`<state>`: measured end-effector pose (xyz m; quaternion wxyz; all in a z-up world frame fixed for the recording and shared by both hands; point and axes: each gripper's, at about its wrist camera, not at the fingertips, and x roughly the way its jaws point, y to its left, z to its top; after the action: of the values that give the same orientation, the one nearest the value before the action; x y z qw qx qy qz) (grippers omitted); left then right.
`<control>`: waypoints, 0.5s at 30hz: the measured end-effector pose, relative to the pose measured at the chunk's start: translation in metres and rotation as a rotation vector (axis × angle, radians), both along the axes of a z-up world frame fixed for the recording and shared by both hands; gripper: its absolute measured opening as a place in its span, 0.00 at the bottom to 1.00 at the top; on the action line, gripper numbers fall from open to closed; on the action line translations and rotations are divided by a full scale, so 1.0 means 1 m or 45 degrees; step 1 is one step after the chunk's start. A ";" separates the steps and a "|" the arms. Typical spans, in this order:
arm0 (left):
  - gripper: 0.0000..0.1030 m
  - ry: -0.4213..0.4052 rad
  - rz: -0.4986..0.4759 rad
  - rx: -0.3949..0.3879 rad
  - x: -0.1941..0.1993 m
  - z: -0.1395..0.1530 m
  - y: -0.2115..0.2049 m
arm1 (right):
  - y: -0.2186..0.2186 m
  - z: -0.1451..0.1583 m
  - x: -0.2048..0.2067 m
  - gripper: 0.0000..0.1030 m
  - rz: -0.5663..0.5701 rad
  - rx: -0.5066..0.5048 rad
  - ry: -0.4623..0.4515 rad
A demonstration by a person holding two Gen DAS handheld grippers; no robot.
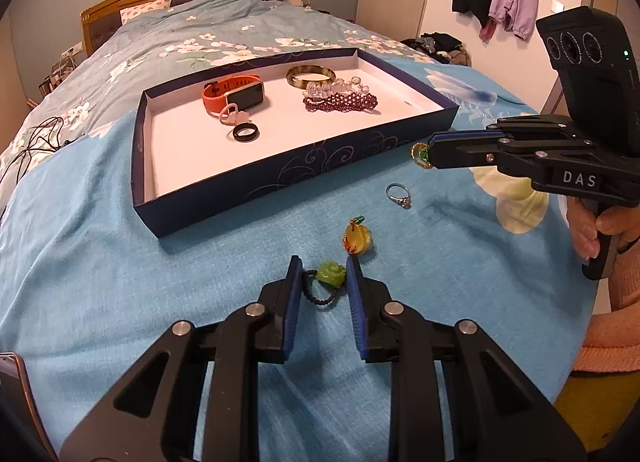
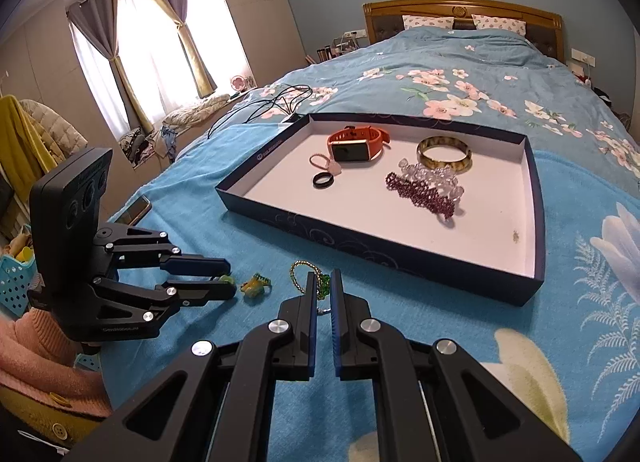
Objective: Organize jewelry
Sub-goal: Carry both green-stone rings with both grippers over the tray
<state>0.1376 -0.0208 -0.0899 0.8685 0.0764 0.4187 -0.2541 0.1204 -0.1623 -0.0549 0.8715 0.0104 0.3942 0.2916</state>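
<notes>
Jewelry sits in two groups: sorted pcs inside the dark blue tray (image 1: 248,197) at centre frame, loose pcs on the blue bedspread (image 1: 120,262) below it. In the tray: orange watch (image 1: 232,95), black ring (image 1: 245,131), amber bangle (image 1: 310,77), clear and maroon bead bracelets (image 1: 340,99). Still out: green flower charm (image 1: 331,274) on a dark cord loop, lower centre of the left wrist view; yellow charm (image 1: 357,240) just above it; silver ring (image 1: 398,194) up and to the right. Left gripper (image 1: 323,276) straddles the green charm, jaws part open w/ the charm between them; pads don't look to be pressing it yet. Right gripper (image 2: 322,288) is clamped near fully shut on a green-and-gold beaded chain (image 2: 298,272), lower centre of the right wrist view, chain hanging out past the tips. Handling, as a judgement: the charm looks light, hard, glossy, so prob slippery and chippable; the cord is limp and will trail. Best hold is across the charm body, not the cord. The bedspread is soft, so pressing down may sink the piece.
</notes>
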 end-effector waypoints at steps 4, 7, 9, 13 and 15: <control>0.22 -0.024 0.004 -0.023 -0.001 0.008 0.004 | -0.004 0.007 0.004 0.05 -0.014 -0.004 -0.028; 0.22 -0.059 0.008 -0.045 0.000 0.019 0.007 | -0.007 0.014 0.009 0.05 -0.029 -0.013 -0.059; 0.22 -0.088 0.012 -0.052 0.004 0.027 0.009 | -0.010 0.018 0.013 0.05 -0.042 -0.023 -0.080; 0.22 -0.140 0.021 -0.056 0.012 0.040 0.008 | -0.014 0.023 0.024 0.05 -0.059 -0.037 -0.101; 0.22 -0.163 0.027 -0.056 0.019 0.046 0.007 | -0.014 0.023 0.030 0.05 -0.062 -0.046 -0.102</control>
<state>0.1566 -0.0141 -0.0437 0.8976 0.0690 0.3575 -0.2486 0.1499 -0.1767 -0.0315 0.8934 -0.0073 0.3639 0.2634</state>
